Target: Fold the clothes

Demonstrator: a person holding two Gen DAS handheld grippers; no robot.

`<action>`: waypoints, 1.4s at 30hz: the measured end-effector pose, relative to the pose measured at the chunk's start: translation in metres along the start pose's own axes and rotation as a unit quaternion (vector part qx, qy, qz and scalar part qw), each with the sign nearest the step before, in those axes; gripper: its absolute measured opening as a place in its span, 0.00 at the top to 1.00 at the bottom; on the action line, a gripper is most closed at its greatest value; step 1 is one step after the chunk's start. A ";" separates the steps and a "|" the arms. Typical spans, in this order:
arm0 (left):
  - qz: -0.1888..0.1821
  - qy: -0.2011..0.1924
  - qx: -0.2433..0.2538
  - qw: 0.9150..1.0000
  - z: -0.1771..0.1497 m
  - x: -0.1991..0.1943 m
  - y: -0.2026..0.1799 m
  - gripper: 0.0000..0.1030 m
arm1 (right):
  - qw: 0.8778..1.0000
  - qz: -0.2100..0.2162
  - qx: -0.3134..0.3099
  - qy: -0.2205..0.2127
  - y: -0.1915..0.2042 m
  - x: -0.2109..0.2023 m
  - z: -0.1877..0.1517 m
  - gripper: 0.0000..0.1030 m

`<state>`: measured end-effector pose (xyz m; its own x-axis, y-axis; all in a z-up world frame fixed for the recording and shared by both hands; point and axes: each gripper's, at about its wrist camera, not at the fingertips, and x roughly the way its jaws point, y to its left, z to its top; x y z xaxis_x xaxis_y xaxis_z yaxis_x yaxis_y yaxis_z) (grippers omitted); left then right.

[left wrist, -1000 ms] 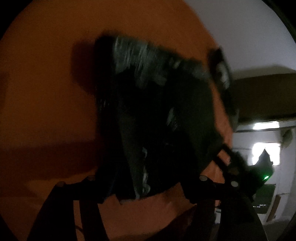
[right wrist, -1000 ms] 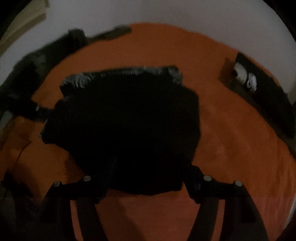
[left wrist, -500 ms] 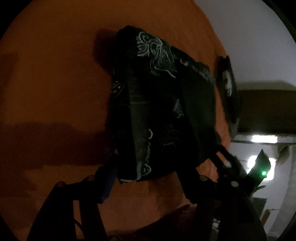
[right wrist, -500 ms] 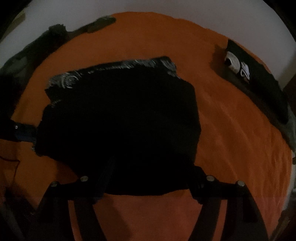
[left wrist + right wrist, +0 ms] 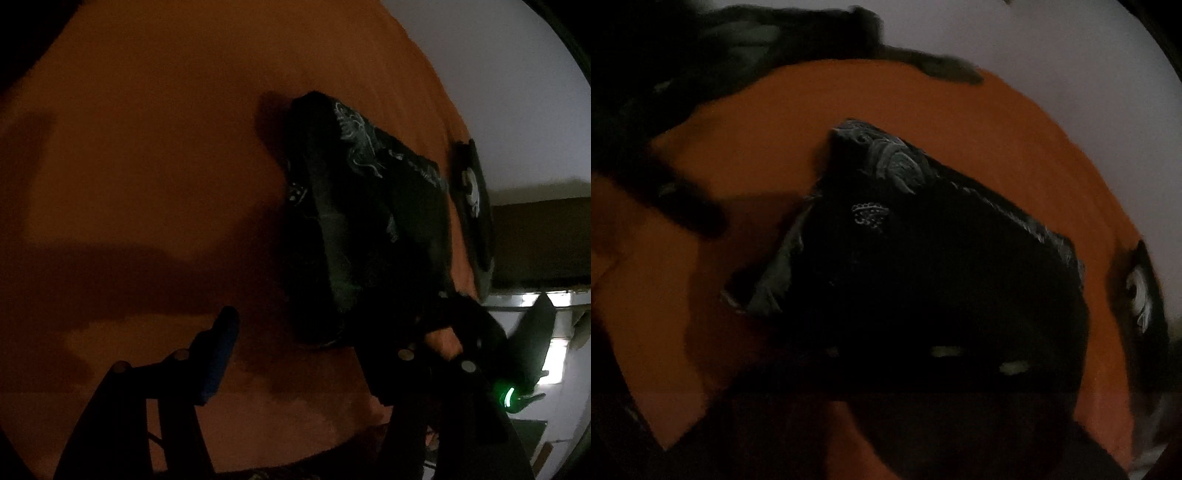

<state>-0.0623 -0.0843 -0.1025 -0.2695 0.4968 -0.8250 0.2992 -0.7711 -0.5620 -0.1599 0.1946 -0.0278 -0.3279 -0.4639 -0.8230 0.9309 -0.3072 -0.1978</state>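
Found a black patterned garment point(image 5: 369, 221) lying folded on the orange bedcover point(image 5: 147, 166), nearer its right edge than its middle, with pale swirling print showing along the far fold. Seen from the right wrist as a dark wedge point(image 5: 942, 277) filling the near middle of the cover point(image 5: 997, 129), far corner raised a little and a lighter underside turned out along the left side. Held the left gripper point(image 5: 299, 332) at the near edge of the garment with jaws parted about halfway and nothing between them; blue pad on the left finger point(image 5: 218, 354) over bare cover, clear of the cloth. Brought the right gripper point(image 5: 454, 314) to the near right corner of the garment, green light glowing on its body, jaws closing. Could not tell whether cloth sat between those jaws, since the right wrist view was too dark and blurred to make out its own fingers. Left a second black piece with a white print point(image 5: 476, 221) along the right edge of the cover, just beside the garment but apart from it point(image 5: 1141, 295). Piled more dark clothing point(image 5: 701, 55) over the far left edge of the cover, below a pale wall point(image 5: 498, 92).
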 end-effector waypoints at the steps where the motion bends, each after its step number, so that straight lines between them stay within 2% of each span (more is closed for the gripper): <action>1: -0.001 -0.005 -0.001 1.000 0.000 -0.005 0.001 0.39 | 0.998 0.001 0.056 -0.027 -0.021 -0.018 -0.001 0.94; 2: -0.004 -0.010 0.000 1.000 0.000 -0.009 0.001 0.39 | 0.992 0.003 0.113 -0.053 -0.042 -0.036 -0.003 0.94; 4: -0.006 -0.018 0.011 1.000 0.002 -0.017 -0.003 0.39 | 0.969 0.005 0.223 -0.105 -0.084 -0.071 -0.005 0.95; 5: -0.003 -0.020 0.019 1.000 0.003 -0.019 -0.006 0.39 | 0.954 -0.003 0.268 -0.135 -0.104 -0.098 -0.022 0.96; 6: 0.000 -0.021 0.029 0.999 0.004 -0.021 -0.008 0.39 | 0.935 -0.029 0.316 -0.161 -0.129 -0.130 -0.051 0.96; 8: 0.006 -0.017 0.044 0.999 0.007 -0.021 -0.012 0.39 | 0.913 -0.077 0.363 -0.170 -0.160 -0.164 -0.095 0.96; 9: 0.007 -0.012 0.051 0.999 0.010 -0.021 -0.012 0.39 | 0.895 -0.115 0.398 -0.162 -0.184 -0.179 -0.130 0.96; 10: 0.009 -0.006 0.059 0.998 0.013 -0.021 -0.012 0.39 | 0.886 -0.133 0.419 -0.148 -0.199 -0.184 -0.152 0.95; 11: 0.010 0.000 0.066 0.998 0.015 -0.020 -0.014 0.39 | 0.876 -0.147 0.441 -0.125 -0.216 -0.185 -0.175 0.89; 12: 0.010 0.009 0.076 0.997 0.020 -0.017 -0.017 0.39 | 0.857 -0.168 0.482 -0.073 -0.240 -0.181 -0.209 0.85; 13: 0.010 0.018 0.086 0.996 0.023 -0.014 -0.021 0.39 | 0.846 -0.170 0.503 -0.045 -0.251 -0.179 -0.230 0.82; 15: 0.003 0.034 0.104 0.994 0.030 -0.007 -0.032 0.39 | 0.823 -0.184 0.537 0.002 -0.270 -0.177 -0.270 0.82; 18: -0.021 0.044 0.123 0.991 0.048 0.004 -0.050 0.39 | 0.805 -0.213 0.554 0.019 -0.271 -0.189 -0.298 0.80; 19: -0.028 0.045 0.127 0.990 0.054 0.007 -0.056 0.39 | 0.799 -0.218 0.561 0.019 -0.268 -0.193 -0.304 0.71; 20: -0.029 0.048 0.133 0.989 0.061 0.011 -0.060 0.39 | 0.790 -0.227 0.569 0.018 -0.265 -0.197 -0.310 0.57; 21: -0.028 0.054 0.137 0.989 0.068 0.016 -0.062 0.39 | 0.786 -0.227 0.574 0.012 -0.264 -0.198 -0.314 0.53; 22: -0.029 0.061 0.136 0.988 0.072 0.022 -0.062 0.39 | 0.788 -0.216 0.577 0.009 -0.266 -0.195 -0.313 0.48; 24: -0.029 0.078 0.126 0.988 0.080 0.039 -0.064 0.39 | 0.791 -0.192 0.581 0.004 -0.270 -0.189 -0.311 0.48; 25: -0.030 0.086 0.114 0.989 0.086 0.049 -0.065 0.39 | 0.799 -0.179 0.574 0.001 -0.269 -0.186 -0.306 0.48; 28: -0.016 0.075 0.106 0.991 0.097 0.072 -0.070 0.39 | 0.822 -0.149 0.549 -0.012 -0.266 -0.177 -0.283 0.48; 30: -0.006 0.066 0.102 0.993 0.104 0.088 -0.073 0.39 | 0.842 -0.125 0.525 -0.020 -0.256 -0.170 -0.264 0.44; 31: -0.005 0.057 0.116 0.992 0.104 0.094 -0.079 0.39 | 0.849 -0.117 0.515 -0.020 -0.255 -0.166 -0.257 0.41; 32: -0.004 0.047 0.134 0.990 0.105 0.100 -0.087 0.43 | 0.856 -0.110 0.505 -0.021 -0.254 -0.162 -0.251 0.41; 33: -0.003 0.037 0.152 0.988 0.105 0.106 -0.094 0.74 | 0.865 -0.102 0.490 -0.020 -0.253 -0.154 -0.238 0.41; 34: 0.005 0.037 0.168 0.985 0.103 0.110 -0.100 0.77 | 0.871 -0.097 0.481 -0.020 -0.252 -0.151 -0.231 0.41; 35: 0.021 0.023 0.189 0.982 0.096 0.108 -0.110 0.80 | 0.875 -0.093 0.475 -0.020 -0.252 -0.149 -0.226 0.41; 37: 0.003 -0.027 0.237 0.971 0.073 0.075 -0.130 0.83 | 0.877 -0.091 0.472 -0.027 -0.254 -0.149 -0.218 0.41; 39: -0.060 -0.053 0.288 0.954 0.040 0.027 -0.138 0.83 | 0.877 -0.088 0.471 -0.040 -0.256 -0.157 -0.213 0.41; 40: -0.094 -0.065 0.313 0.943 0.023 0.002 -0.142 0.83 | 0.877 -0.094 0.469 -0.047 -0.259 -0.163 -0.212 0.41; 42: -0.128 -0.047 0.350 0.927 -0.007 -0.023 -0.132 0.82 | 0.879 -0.109 0.462 -0.055 -0.263 -0.178 -0.213 0.41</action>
<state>-0.0893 0.0092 -0.0096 -0.3387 0.6879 -0.6419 -0.4438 -0.7184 -0.5357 -0.3118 0.5350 0.0566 -0.5423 -0.3721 -0.7533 0.3333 -0.9183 0.2136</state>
